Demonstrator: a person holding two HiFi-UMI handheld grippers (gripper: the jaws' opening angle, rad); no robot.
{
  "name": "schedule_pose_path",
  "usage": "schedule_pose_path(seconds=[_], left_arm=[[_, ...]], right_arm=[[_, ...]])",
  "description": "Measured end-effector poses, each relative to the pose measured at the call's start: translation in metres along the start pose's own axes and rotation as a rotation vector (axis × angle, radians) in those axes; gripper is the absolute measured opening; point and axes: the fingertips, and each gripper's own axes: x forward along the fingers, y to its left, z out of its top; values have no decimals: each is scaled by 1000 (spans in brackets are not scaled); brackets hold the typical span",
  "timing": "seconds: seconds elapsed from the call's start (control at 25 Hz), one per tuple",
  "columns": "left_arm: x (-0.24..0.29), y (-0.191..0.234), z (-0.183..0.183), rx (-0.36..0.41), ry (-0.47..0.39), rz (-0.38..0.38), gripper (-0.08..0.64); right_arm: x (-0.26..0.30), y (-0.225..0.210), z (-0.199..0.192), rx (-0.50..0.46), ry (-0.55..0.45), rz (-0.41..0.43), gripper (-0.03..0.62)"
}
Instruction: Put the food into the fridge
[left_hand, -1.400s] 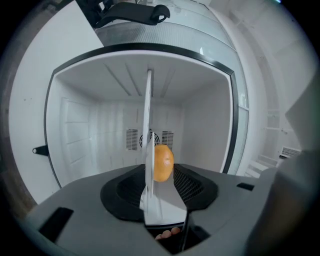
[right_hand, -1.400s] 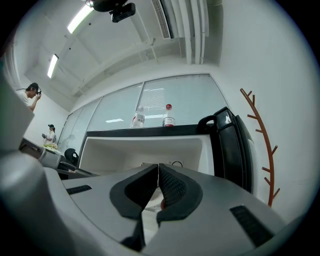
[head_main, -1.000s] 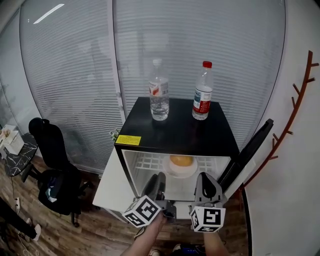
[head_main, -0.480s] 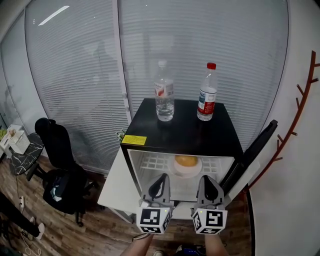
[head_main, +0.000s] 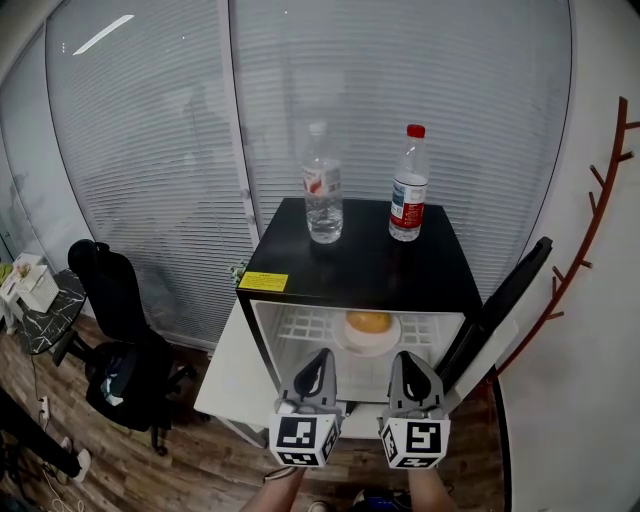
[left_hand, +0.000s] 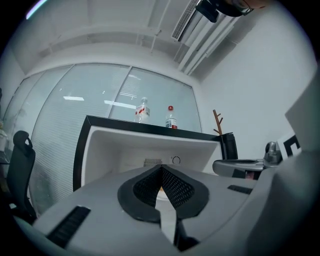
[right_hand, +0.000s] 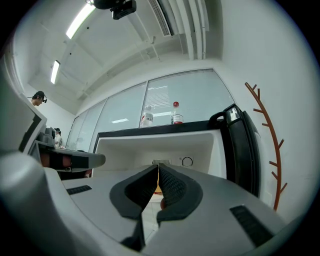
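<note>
The left gripper (left_hand: 160, 169) has just been closing, and its jaws meet with nothing between them. The right gripper (right_hand: 158, 169) is pressed together as well, and empty. Both are held side by side, pointing roughly level, just in front of the open fridge (head_main: 360, 268). Inside, on the white wire shelf (head_main: 300, 325), the round orange food (head_main: 368, 321) sits on a white plate (head_main: 366, 343), apart from both grippers. The black door (head_main: 500, 300) stands open at the right. On the fridge's top stand a clear bottle (head_main: 322, 190) and a red-capped bottle (head_main: 406, 190), with a black office chair (head_main: 115, 330) off to the left
</note>
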Motion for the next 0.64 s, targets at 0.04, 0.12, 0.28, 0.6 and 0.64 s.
schedule_pose_path(seconds=[0.04,0.12,0.28,0.6,0.64], left_arm=[[0,1,-1,6,4,5,26],[2,2,-1,7,7,8,26],[2,3,-1,1,6,6,26],[5,4,0,18,2,10,26],[6,4,1,18,0,9,26]], right_arm=[[0,0,0,-2,2,-1,28],[1,-1,0,-3,9,-4,28],[2,0,0,-10,15,-1,28],[5,0,2,-19,11,6,28],[5,0,2,-20,9,7,28]])
